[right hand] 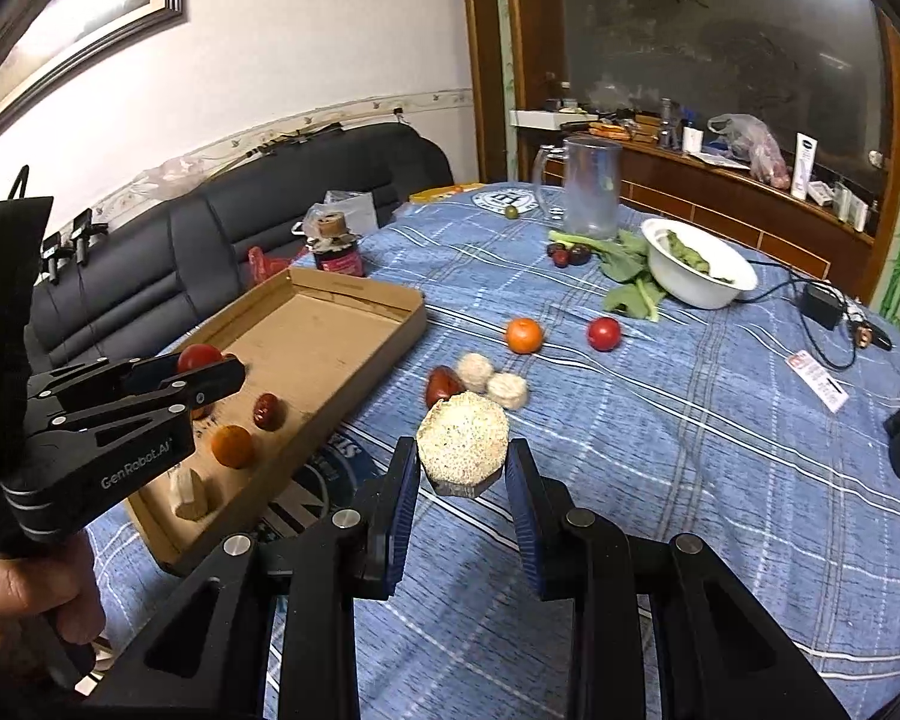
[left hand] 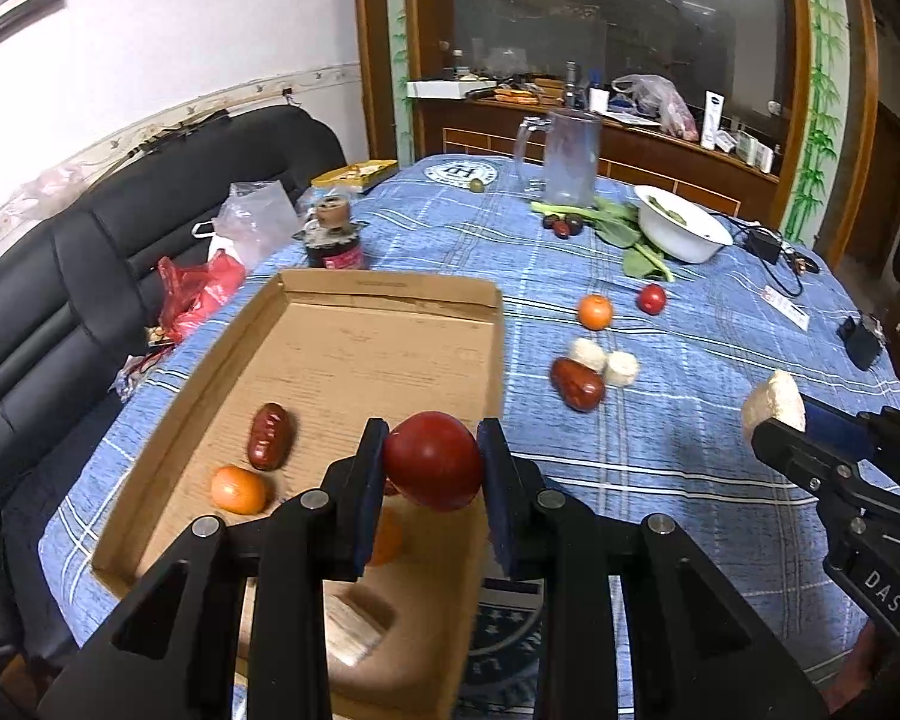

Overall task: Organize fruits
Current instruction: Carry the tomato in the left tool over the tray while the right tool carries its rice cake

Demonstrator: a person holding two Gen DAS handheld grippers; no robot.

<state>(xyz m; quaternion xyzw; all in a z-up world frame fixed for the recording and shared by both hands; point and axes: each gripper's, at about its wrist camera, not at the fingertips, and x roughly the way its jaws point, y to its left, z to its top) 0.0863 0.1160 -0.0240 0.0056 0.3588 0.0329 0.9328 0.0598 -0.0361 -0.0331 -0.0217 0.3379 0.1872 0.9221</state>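
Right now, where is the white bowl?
In the right wrist view the white bowl sits far right on the table, beside the green leaves, behind the red tomato.

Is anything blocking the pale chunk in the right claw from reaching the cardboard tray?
Nothing visible stands in the way. The right claw holds the pale chunk above bare tablecloth, and the cardboard tray lies open to its left. The left claw, holding a tomato, hovers over the tray's near end.
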